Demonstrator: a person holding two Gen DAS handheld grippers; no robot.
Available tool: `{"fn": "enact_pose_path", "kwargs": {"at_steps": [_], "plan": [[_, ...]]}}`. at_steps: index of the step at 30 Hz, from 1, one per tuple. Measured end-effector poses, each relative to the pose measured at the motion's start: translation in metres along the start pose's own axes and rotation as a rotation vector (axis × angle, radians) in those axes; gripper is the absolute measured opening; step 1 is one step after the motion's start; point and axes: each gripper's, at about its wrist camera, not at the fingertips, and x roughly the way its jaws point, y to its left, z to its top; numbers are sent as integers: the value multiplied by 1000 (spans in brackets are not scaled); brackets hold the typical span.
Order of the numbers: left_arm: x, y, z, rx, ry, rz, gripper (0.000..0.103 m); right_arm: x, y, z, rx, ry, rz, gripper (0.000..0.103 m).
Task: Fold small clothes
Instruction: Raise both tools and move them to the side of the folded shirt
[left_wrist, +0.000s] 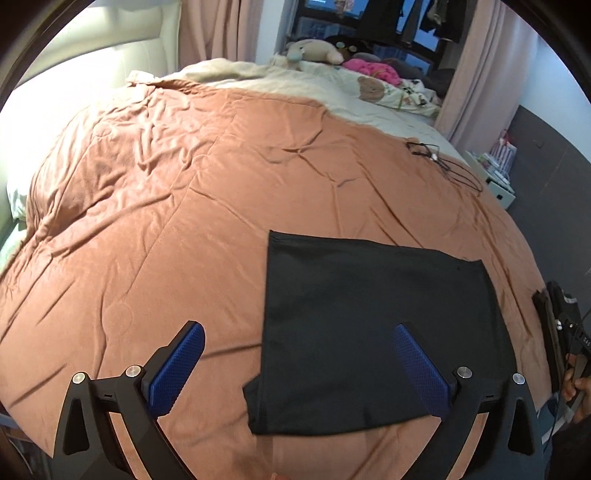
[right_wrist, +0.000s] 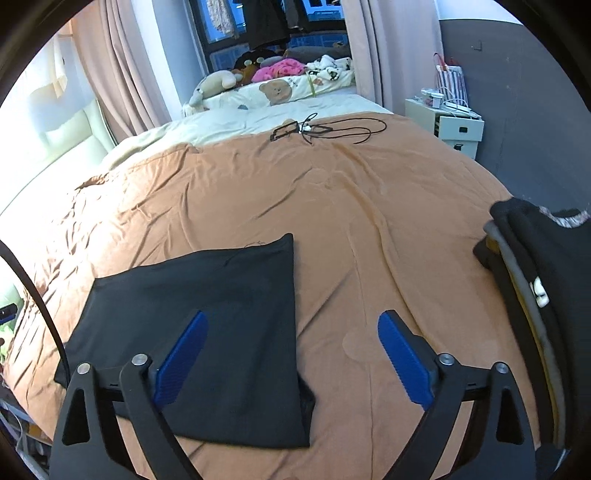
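Both tongs gape apart, empty: black folded garment (left_wrist: 373, 332) lies right of left tongs (left_wrist: 299, 365), left of right tongs (right_wrist: 291, 354) (about equally near), on the bed (right_wrist: 369, 229).

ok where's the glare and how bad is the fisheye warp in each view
Left wrist view: the white headboard is blown out at upper left, and the orange duvet bulges like a dome. Right wrist view: glare washes out the left edge, and the black garment looks skewed.

We are looking across a bed (right_wrist: 369, 206) under an orange-brown duvet; pink curtains (right_wrist: 384, 48) are framing a dark far window (right_wrist: 221, 22) (dusk-blue outside), and a white bedside cabinet (right_wrist: 448, 123) is standing against the grey right wall (right_wrist: 524, 110).
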Motion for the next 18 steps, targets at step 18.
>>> {"fn": "enact_pose_path", "kwargs": {"at_steps": [18], "plan": [[-57, -5, -77, -18, -94, -155, 102, -46, -30, -74, 157, 6, 116, 94]]}}
